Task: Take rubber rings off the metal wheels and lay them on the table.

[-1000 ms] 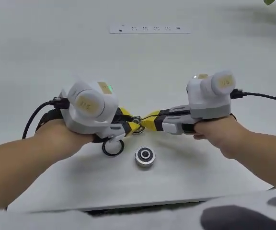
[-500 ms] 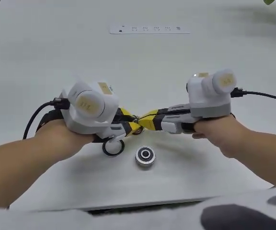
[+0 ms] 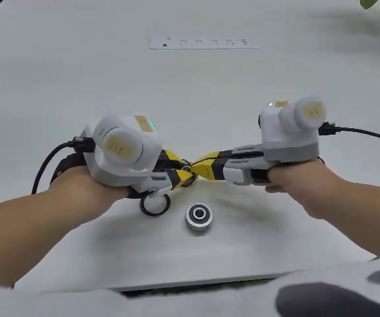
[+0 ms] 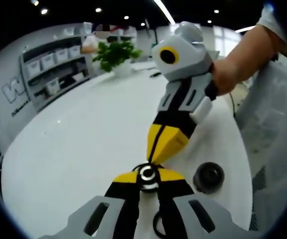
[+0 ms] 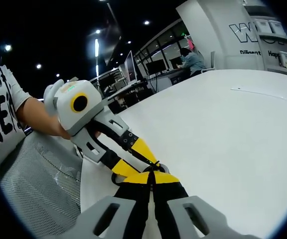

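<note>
Unmoved, left tool (image 4: 148, 177) clamps a wheel (image 4: 147, 172), plain in left gripper view.

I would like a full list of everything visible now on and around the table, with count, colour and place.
table: one, white, under everything.
power strip: one, white, far side of the table.
plant: one, green, far end of the table.
shelves: one unit, pale, background of the left gripper view.
loose ring: one, black, flat on the table below the left gripper.
wheel on the table: one, silver and black, beside the loose ring, apart from it.
held wheel: one, silver and black, between the left gripper's jaws.
left gripper: one, grey, black and yellow, shut on the held wheel.
right gripper: one, same colours, jaws together at the held wheel's edge.
</note>
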